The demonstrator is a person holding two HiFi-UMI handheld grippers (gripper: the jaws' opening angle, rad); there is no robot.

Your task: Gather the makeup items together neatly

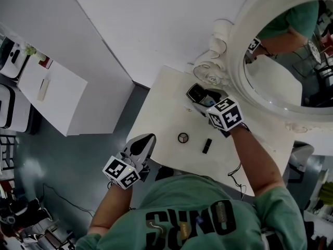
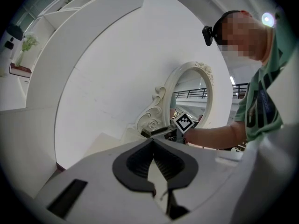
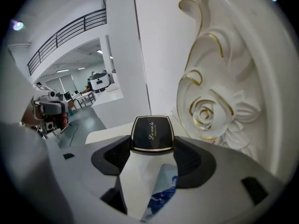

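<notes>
Three makeup items: gold-edged black square compact pinched in the right tongs, round pot and black tube on the white surface. Left tongs closed, empty.

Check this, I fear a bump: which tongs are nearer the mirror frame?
Right. The right tongs, holding a black compact, are beside the frame; left tongs at the table's near edge.
</notes>
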